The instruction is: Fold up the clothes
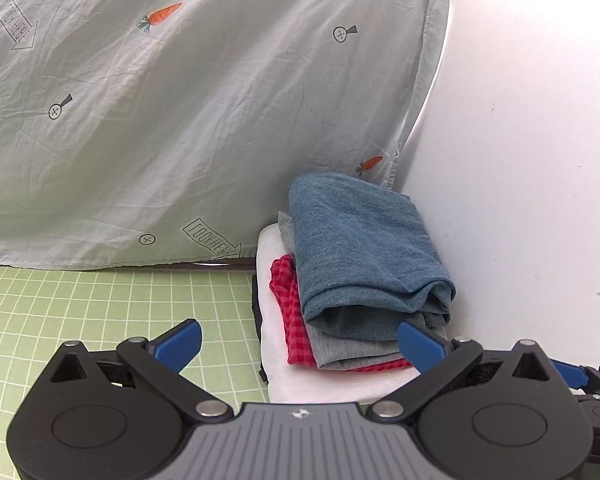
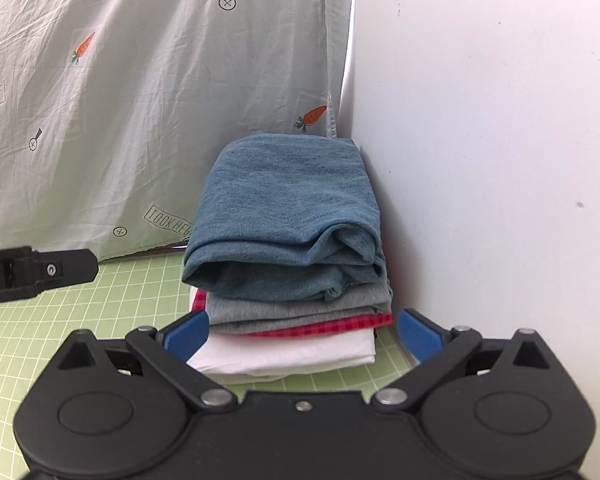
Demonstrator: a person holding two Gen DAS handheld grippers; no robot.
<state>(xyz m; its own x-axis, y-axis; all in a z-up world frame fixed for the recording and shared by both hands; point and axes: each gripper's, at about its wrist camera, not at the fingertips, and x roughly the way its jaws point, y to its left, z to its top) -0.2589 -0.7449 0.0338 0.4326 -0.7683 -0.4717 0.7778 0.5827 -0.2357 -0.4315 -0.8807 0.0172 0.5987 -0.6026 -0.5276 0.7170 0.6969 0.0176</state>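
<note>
Left tool (image 1: 300, 344): spread wide and grasping nothing; its blue fingers (image 1: 180, 344) sit low over the green grid worktop (image 1: 60, 312), to the left of the pile's near end.
Right tool (image 2: 302, 334): also released, fingers wide, straddling the near edge of the pile without pinching it.
Pile of clothes (image 2: 288, 264): four folded pieces stacked in the corner where the worktop meets the white wall (image 2: 480, 160).
Top piece: blue garment (image 2: 288, 196), folded, with loose bunching at its near right corner.
Below it: grey garment (image 2: 300, 308), then red checked garment (image 1: 290, 312), then white garment (image 2: 292, 354) at the bottom.
Backdrop: pale printed sheet (image 1: 180, 120) hanging behind the pile.
Stage, as a judgement: every garment in view already lies folded, so this fits either a finished pile or a pause before another piece arrives.
Doing it well: if the top piece is tidied, press the bunched corner flat and keep the edges square so the pile does not lean.
</note>
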